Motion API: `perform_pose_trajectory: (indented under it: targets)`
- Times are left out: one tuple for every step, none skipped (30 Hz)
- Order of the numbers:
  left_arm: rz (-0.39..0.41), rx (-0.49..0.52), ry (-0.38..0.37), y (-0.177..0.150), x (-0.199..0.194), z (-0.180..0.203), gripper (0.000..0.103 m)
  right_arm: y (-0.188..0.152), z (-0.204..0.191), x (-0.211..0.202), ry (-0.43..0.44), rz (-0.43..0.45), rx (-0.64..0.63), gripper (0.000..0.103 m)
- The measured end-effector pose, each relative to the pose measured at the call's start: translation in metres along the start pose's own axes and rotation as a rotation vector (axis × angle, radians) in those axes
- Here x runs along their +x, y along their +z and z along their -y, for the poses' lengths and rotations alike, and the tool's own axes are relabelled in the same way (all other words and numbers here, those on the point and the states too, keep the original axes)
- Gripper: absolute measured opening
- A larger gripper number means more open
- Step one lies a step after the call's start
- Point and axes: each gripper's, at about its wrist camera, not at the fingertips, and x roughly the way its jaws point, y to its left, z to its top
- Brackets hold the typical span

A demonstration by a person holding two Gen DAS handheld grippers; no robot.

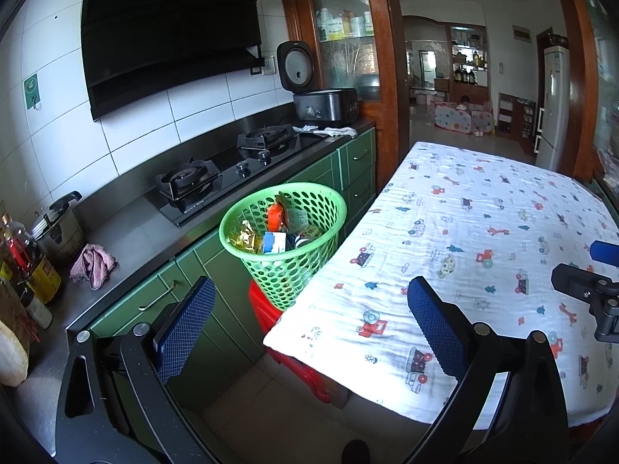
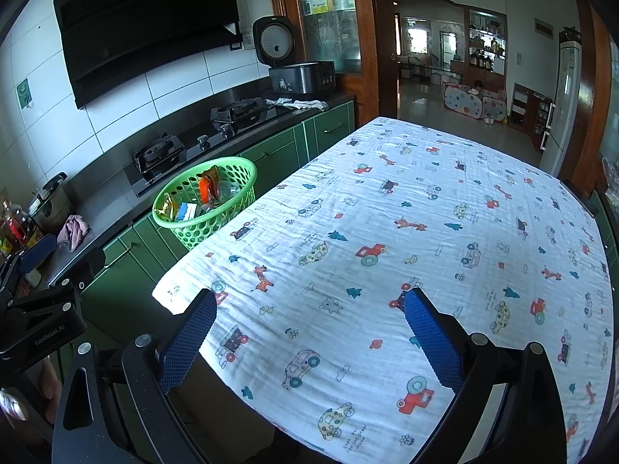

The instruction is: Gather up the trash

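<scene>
A green perforated basket [image 1: 327,208] stands between the kitchen counter and the table, on something red [image 1: 267,309]. It holds several pieces of trash: an orange packet [image 1: 275,216], a gold wrapper [image 1: 243,239] and a blue and white carton [image 1: 275,243]. The basket also shows in the right wrist view [image 2: 236,208]. My left gripper [image 1: 309,305] is open and empty, in front of the basket near the table's corner. My right gripper [image 2: 309,319] is open and empty, above the table's near edge. The table [image 2: 425,212] has a white cloth with cartoon prints.
The counter [image 1: 131,239] on the left carries a gas hob [image 1: 228,170], a pot [image 1: 58,228], a pink rag [image 1: 94,265], bottles [image 1: 23,266] and a rice cooker [image 1: 325,106]. Green cabinets [image 1: 359,162] run under it. A doorway [image 1: 445,77] opens to a far room.
</scene>
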Motion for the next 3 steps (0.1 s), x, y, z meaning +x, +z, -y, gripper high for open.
perform_pose_trajectory:
  targets:
    - [0.001, 0.002, 0.000, -0.0001, -0.0004, 0.0003, 0.098, -0.0001, -0.0002, 0.0001, 0.001, 0.000, 0.001, 0.094]
    - [0.002, 0.003, 0.000, 0.0000, -0.0004, 0.0004, 0.098, -0.0003, -0.0007, 0.0001, 0.000, 0.000, 0.001, 0.095]
    - [0.002, 0.003, 0.001, 0.0001, -0.0004, 0.0003, 0.098, -0.0003, -0.0007, 0.0001, 0.000, 0.000, 0.001, 0.095]
